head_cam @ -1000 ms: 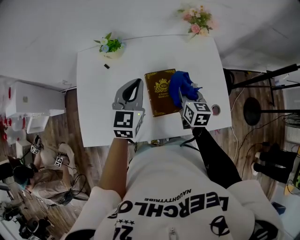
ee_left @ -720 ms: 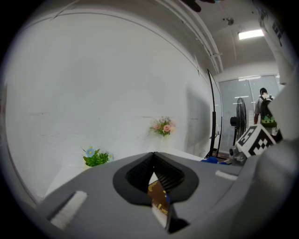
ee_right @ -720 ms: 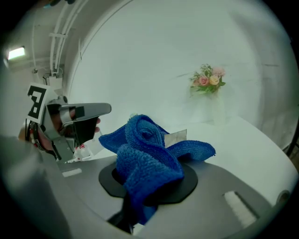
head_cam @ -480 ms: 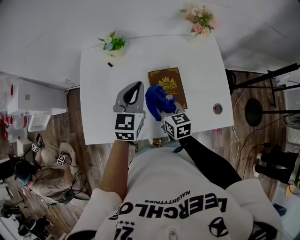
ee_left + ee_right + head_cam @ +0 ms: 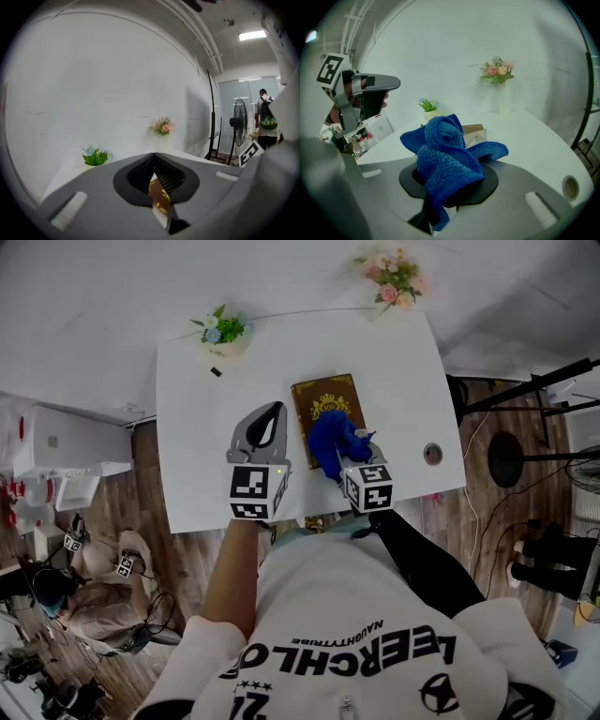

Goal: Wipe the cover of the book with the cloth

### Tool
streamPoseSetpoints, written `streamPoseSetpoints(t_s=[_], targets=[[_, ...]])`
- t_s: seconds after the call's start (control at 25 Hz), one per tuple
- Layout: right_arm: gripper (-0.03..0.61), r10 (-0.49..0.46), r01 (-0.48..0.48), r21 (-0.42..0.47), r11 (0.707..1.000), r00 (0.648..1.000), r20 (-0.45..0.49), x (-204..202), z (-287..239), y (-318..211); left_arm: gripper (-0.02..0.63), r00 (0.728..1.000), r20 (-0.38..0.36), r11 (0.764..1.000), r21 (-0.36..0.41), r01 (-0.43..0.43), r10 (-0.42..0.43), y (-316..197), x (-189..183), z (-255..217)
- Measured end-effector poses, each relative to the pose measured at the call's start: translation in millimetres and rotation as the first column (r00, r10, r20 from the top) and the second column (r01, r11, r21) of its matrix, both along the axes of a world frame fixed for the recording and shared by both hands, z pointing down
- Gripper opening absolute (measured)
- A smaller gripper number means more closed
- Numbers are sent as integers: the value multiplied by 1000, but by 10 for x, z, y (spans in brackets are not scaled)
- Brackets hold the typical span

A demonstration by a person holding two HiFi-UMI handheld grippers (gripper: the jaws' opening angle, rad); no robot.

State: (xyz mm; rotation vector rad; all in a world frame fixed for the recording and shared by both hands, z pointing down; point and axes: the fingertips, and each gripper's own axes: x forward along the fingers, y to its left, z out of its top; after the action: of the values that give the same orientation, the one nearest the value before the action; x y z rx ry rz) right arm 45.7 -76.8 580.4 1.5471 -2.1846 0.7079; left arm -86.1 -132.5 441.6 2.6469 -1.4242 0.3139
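A brown book (image 5: 324, 396) with a gold emblem lies on the white table (image 5: 202, 465). Its near half is hidden under a bunched blue cloth (image 5: 332, 441). My right gripper (image 5: 353, 448) is shut on that cloth and holds it down on the cover. In the right gripper view the cloth (image 5: 444, 151) fills the jaws, and a corner of the book (image 5: 474, 134) shows behind it. My left gripper (image 5: 269, 418) hovers just left of the book, jaws together and empty. A strip of the book (image 5: 158, 196) shows through the opening below its tips.
A small pot of blue flowers (image 5: 223, 332) and a pink bouquet (image 5: 395, 277) stand at the table's far edge. A tiny black object (image 5: 216, 372) lies near the pot. A round fitting (image 5: 432, 454) sits near the right edge. A fan (image 5: 238, 124) and a person (image 5: 265, 118) stand beyond.
The right gripper swept the cloth from the book's right side across to its left edge, then back to the middle of the cover. The left gripper stayed put.
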Motion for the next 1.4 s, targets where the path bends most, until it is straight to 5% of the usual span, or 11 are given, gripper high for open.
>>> streamPoseSetpoints(t_s=[0.52,0.76,1.0,1.4], targets=[[89,232,-232,-6,973,972,-48,973,27,0,58,999,-10,999,19,-49,49,-121,266,-52],[89,195,-194,11,981,981,-4,956,-95,-49,58,1000,20,999,38,-25,24,-160,189,-104],[87,81,-80,209,975,997,3,805,-837,-277,57,999,36,994,100,-38,34,-184,224,-473],[87,-7,46,493,869,997,-81,560,-2125,-460,58,999,22,977,207,-48,45,-240,287,-928]])
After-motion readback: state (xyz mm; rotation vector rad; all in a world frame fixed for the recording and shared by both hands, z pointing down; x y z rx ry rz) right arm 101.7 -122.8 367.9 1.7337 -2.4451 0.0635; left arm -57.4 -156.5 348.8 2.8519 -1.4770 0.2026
